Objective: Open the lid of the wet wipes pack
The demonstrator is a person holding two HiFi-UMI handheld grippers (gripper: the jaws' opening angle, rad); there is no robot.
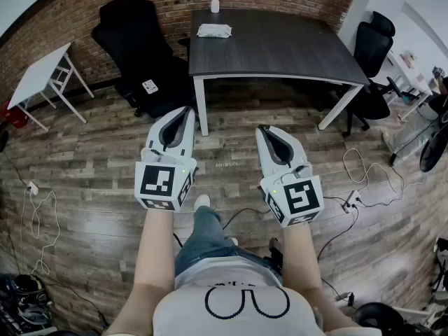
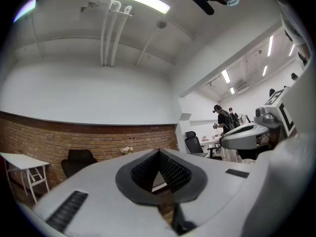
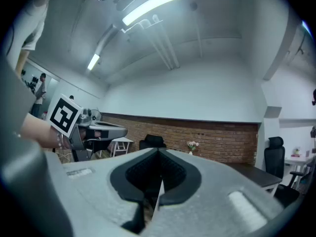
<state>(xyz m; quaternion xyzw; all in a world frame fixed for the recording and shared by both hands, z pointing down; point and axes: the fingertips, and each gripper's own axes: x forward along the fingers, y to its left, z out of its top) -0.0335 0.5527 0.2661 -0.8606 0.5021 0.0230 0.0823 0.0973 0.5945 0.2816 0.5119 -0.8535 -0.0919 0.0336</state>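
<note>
Two grippers clenched, empty: left gripper (image 1: 183, 112), right gripper (image 1: 264, 128); one wet wipes pack (image 1: 213, 31) on one dark table (image 1: 280, 51).

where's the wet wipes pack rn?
Head view, top centre: the white wet wipes pack lies at the far-left corner of the dark table, beside a small white flower vase.
</note>
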